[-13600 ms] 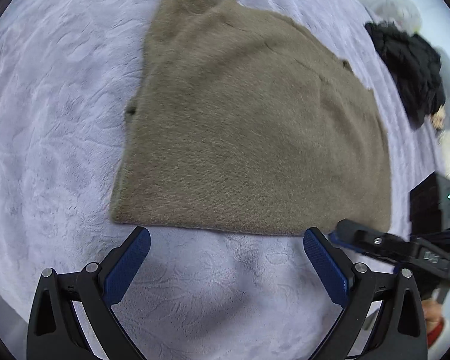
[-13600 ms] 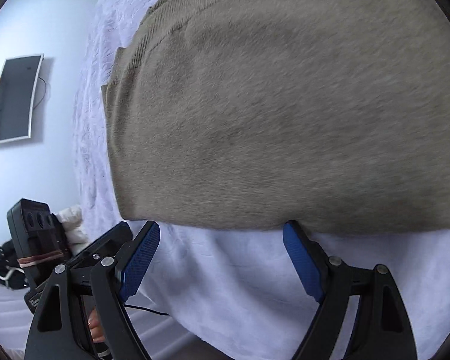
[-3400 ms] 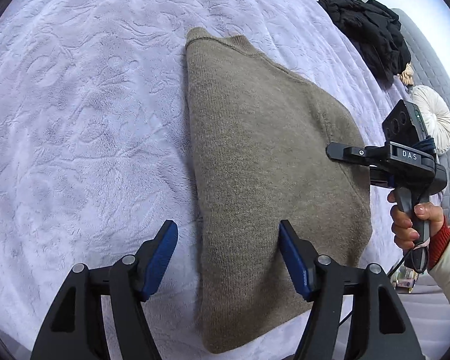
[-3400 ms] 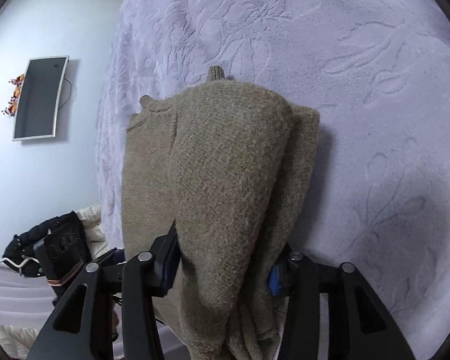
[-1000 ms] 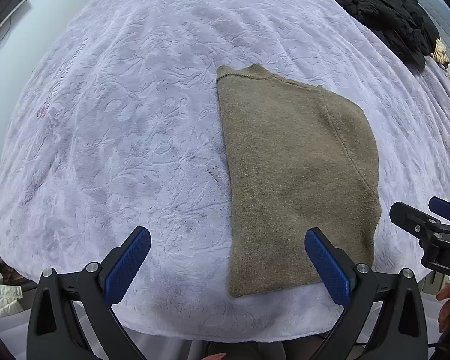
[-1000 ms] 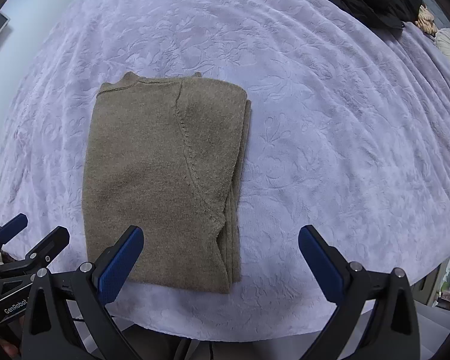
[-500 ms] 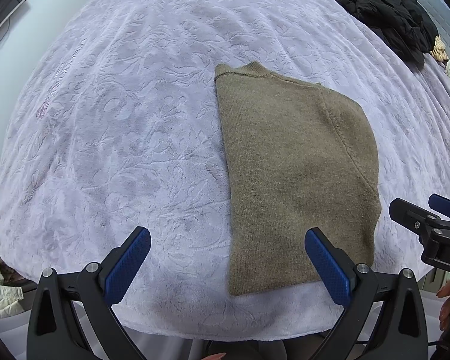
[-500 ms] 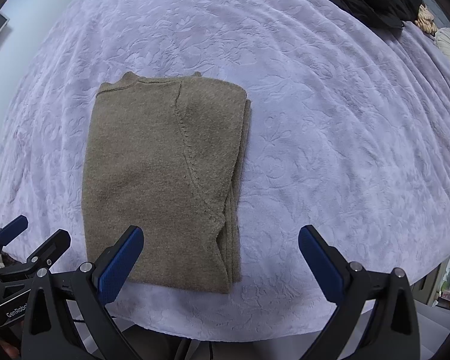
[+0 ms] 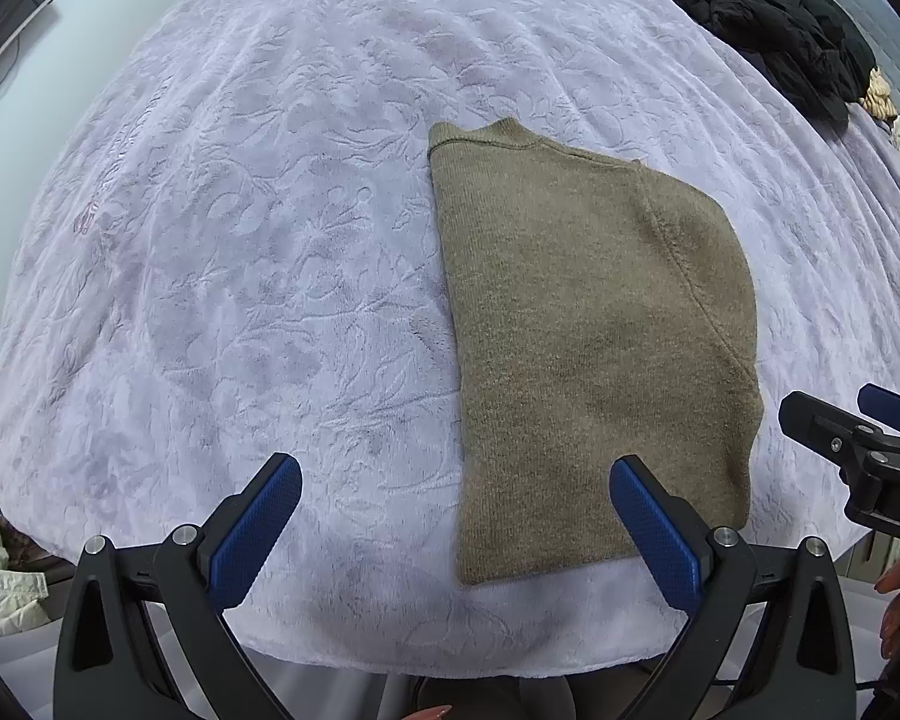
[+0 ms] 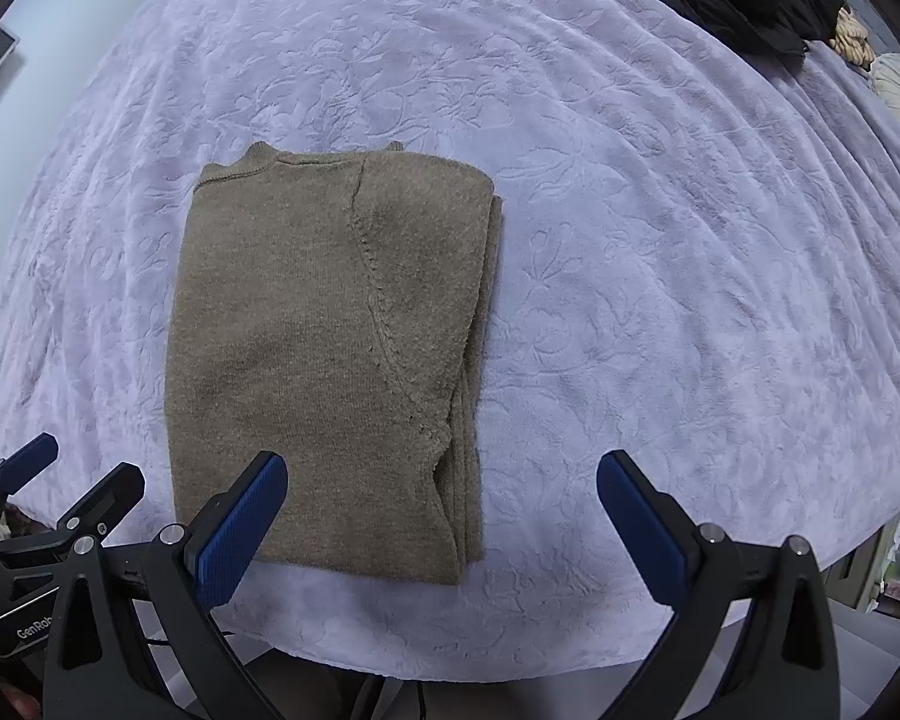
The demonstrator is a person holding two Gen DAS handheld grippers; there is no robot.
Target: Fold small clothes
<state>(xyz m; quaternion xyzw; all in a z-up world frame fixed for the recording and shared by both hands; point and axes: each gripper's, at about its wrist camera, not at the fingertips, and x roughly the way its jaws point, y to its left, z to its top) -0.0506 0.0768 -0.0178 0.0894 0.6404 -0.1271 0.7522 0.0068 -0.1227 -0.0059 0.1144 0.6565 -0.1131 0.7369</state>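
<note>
One sweater (image 9: pixel 594 348), olive knit, is lying folded into a narrow rectangle near the front edge of the bed (image 9: pixel 240 252). Collar is pointing to 12 o'clock, hem to 6. In the right wrist view the stacked layers are showing along its 3 o'clock edge, a sleeve seam curving down the top panel. Nothing is touching it.

Left gripper (image 9: pixel 456 531) is hovering above the bed edge, jaws spread wide, empty; the sweater hem is sitting between its pads, toward the 3 o'clock pad. Right gripper (image 10: pixel 444 525) is likewise spread and empty, its 9 o'clock pad over the hem corner. Each gripper is showing at the edge of the other's view.

Step, as a judgement: lengthwise folds are looking done, both tools clear of the cloth. Next move is probably calling for pinching the hem at both corners and carrying it to 12 o'clock onto the collar, keeping the loose layers at 3 o'clock from slipping apart.

Black clothing (image 9: pixel 774 18) is piled far off at 1 o'clock.
</note>
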